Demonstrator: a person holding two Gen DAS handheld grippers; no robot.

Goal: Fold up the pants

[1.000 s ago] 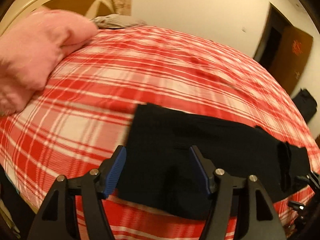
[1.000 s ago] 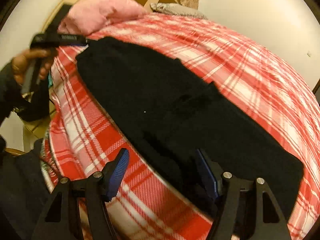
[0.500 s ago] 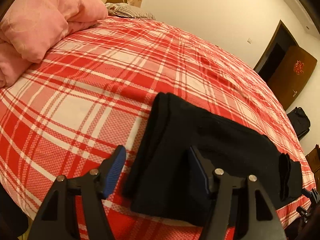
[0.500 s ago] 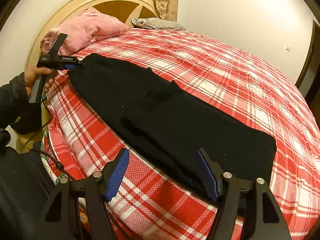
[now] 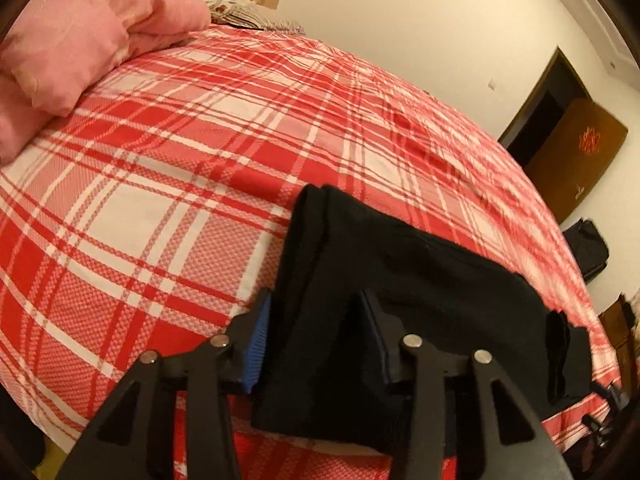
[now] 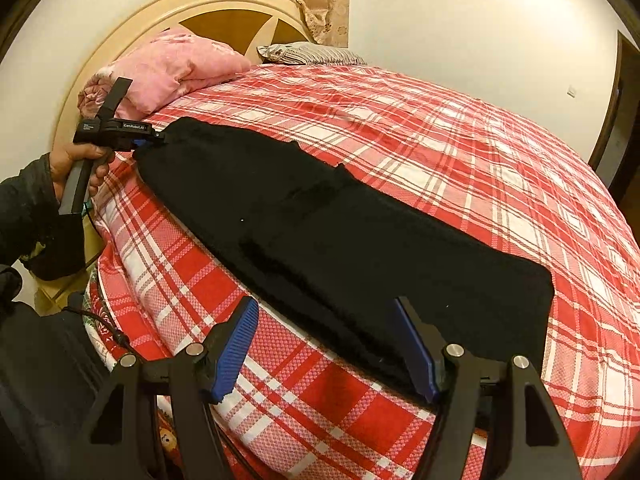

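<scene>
Pants (image 6: pixel 340 232) lie lengthwise along bed (image 6: pixel 460 152) edge. Left gripper (image 5: pixel 316 340) straddles one end, jaws apart; right gripper (image 6: pixel 324 344), spread, at 6 o'clock. Clamp both layers squarely before lifting.

- Red and white plaid bedspread (image 6: pixel 460 168) covers the bed.
- Pink quilt (image 6: pixel 168 72) bunched far left, against the headboard (image 6: pixel 224 4).
- Striped pillow (image 6: pixel 316 53) beside it.
- Brown door (image 5: pixel 576 156) far right.
</scene>
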